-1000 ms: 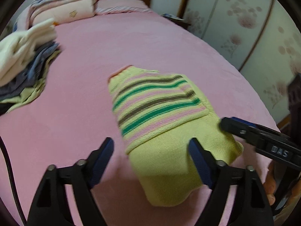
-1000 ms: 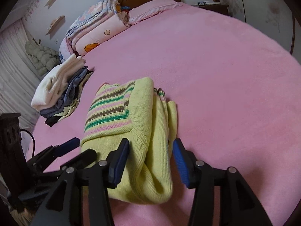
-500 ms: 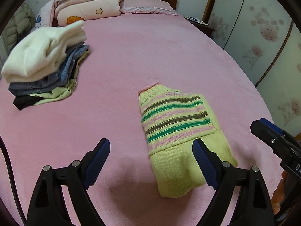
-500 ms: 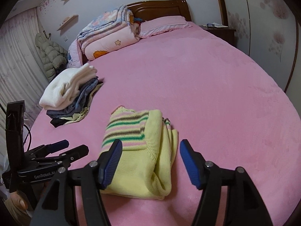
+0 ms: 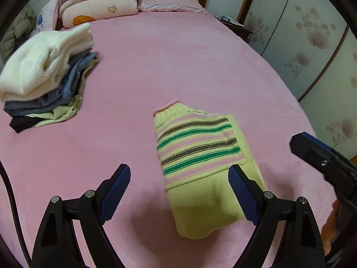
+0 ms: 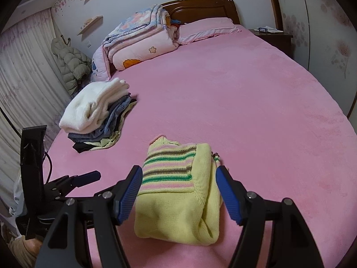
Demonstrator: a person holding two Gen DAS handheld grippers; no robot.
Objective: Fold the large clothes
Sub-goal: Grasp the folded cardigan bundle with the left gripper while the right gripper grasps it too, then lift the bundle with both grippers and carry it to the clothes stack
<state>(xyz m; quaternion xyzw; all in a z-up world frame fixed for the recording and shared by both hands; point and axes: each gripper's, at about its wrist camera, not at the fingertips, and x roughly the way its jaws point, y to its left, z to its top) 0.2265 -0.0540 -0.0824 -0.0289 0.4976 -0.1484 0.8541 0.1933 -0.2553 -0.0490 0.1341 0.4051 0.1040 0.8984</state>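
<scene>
A folded yellow-green sweater [image 5: 200,145] with pink, green and brown stripes lies flat on the pink bed [image 5: 178,67]. My left gripper [image 5: 178,172] hovers above the sweater's near left side, open, with nothing between its blue pads. My right gripper [image 6: 178,170] hangs over the same sweater [image 6: 176,201], jaws open and clear of the knit. Each gripper shows in the other's view: the right gripper [image 5: 323,156] at the right edge, the left gripper [image 6: 73,181] at the lower left.
A stack of folded clothes [image 6: 96,109] topped by a white garment sits at the bed's left side. A folded quilt [image 6: 140,42] and a pillow [image 6: 207,29] lie by the headboard. A nightstand [image 6: 272,35] and wardrobe doors [image 5: 312,44] stand to the right.
Both grippers have risen away from the sweater, so more of the bed shows. The right gripper's jaws have widened. The sweater stays folded where it lay.
</scene>
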